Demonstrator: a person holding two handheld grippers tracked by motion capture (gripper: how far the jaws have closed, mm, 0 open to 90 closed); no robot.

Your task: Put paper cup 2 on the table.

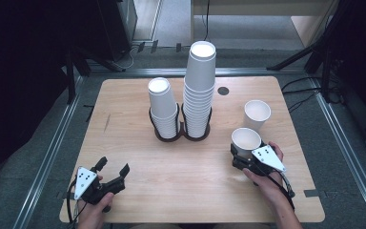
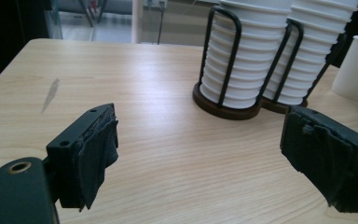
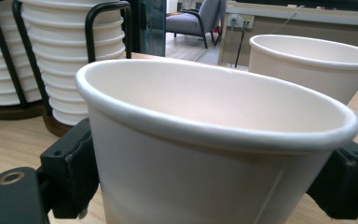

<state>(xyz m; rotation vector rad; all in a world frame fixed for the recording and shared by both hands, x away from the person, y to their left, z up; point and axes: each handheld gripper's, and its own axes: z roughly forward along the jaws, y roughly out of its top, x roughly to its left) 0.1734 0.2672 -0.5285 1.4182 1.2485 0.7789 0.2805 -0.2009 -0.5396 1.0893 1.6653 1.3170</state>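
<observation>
Smooth white paper cup [image 3: 214,154] between right gripper [image 1: 246,153] jaws

A light wooden table [image 1: 138,157] is standing on grey floor [image 1: 38,157]; a double holder [image 1: 180,135] is sitting mid-table, carrying two inverted cup stacks [image 1: 198,95]; two upright cups [image 1: 257,113] are resting right of it; a dark round cap [image 1: 223,90] is lying near the far edge.

We are carrying two black hand-held grippers, left [image 1: 113,168] and right [image 1: 240,152], each wearing a grey three-cornered plate dotted with holes and trailing a black cable.
</observation>
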